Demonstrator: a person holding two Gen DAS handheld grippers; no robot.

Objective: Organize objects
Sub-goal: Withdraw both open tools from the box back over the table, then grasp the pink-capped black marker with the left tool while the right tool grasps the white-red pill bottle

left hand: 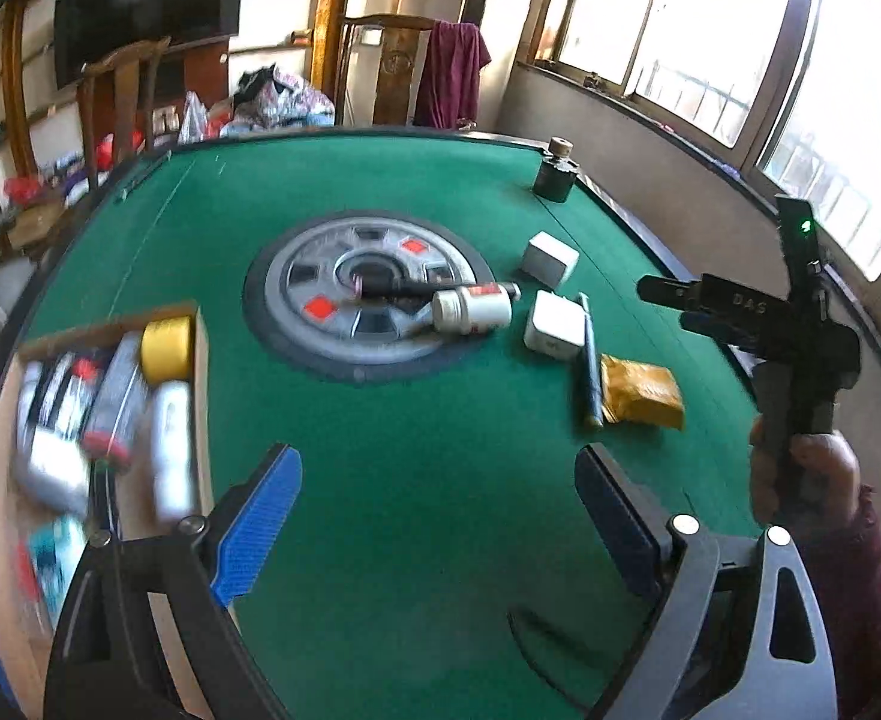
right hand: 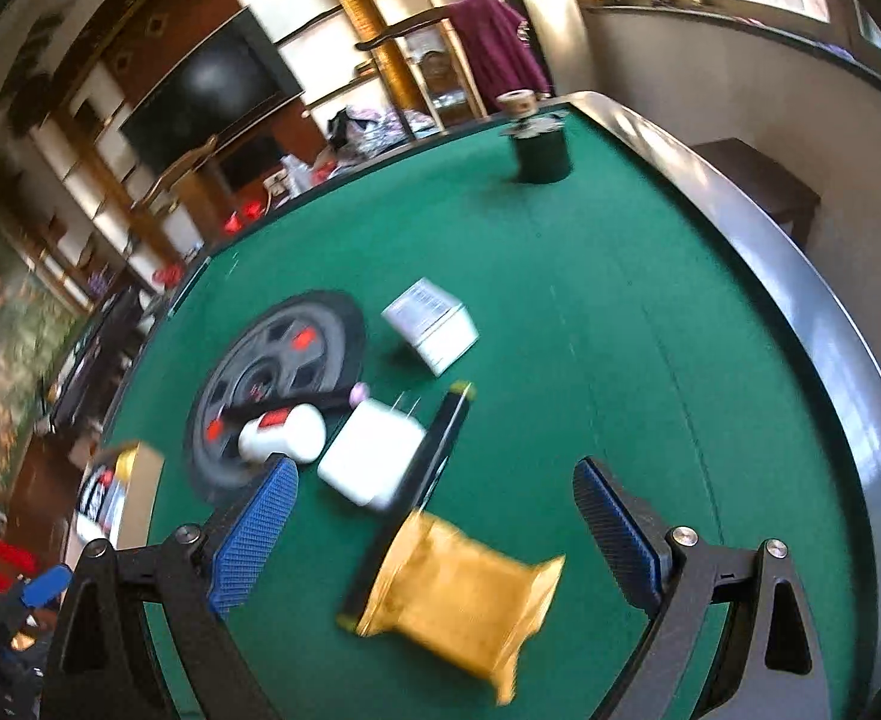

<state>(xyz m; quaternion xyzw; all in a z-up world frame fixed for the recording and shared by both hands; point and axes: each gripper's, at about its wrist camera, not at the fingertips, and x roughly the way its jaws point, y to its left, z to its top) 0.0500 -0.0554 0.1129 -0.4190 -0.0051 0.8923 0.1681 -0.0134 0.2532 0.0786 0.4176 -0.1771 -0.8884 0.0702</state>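
On the green table [left hand: 416, 438] lie a gold foil packet [left hand: 641, 393], a dark pen-like stick [left hand: 589, 360], two white boxes [left hand: 554, 324] [left hand: 549, 259] and a white bottle [left hand: 473, 311]. A wooden box [left hand: 203, 360] at the left holds several items. My left gripper [left hand: 437, 495] is open and empty over bare felt. My right gripper [right hand: 434, 525] is open and empty, just above the gold packet [right hand: 464, 585]; beside the packet are the stick [right hand: 422, 480], a white box [right hand: 371, 459] and the bottle [right hand: 284, 432]. The right gripper also shows in the left wrist view [left hand: 659, 291].
A round grey hub [left hand: 368, 294] sits in the table's middle. A dark jar [left hand: 555, 171] stands at the far right corner, near the raised table rim [right hand: 830, 372]. Chairs and shelves stand beyond the far edge. A second white box [right hand: 434, 324] lies farther out.
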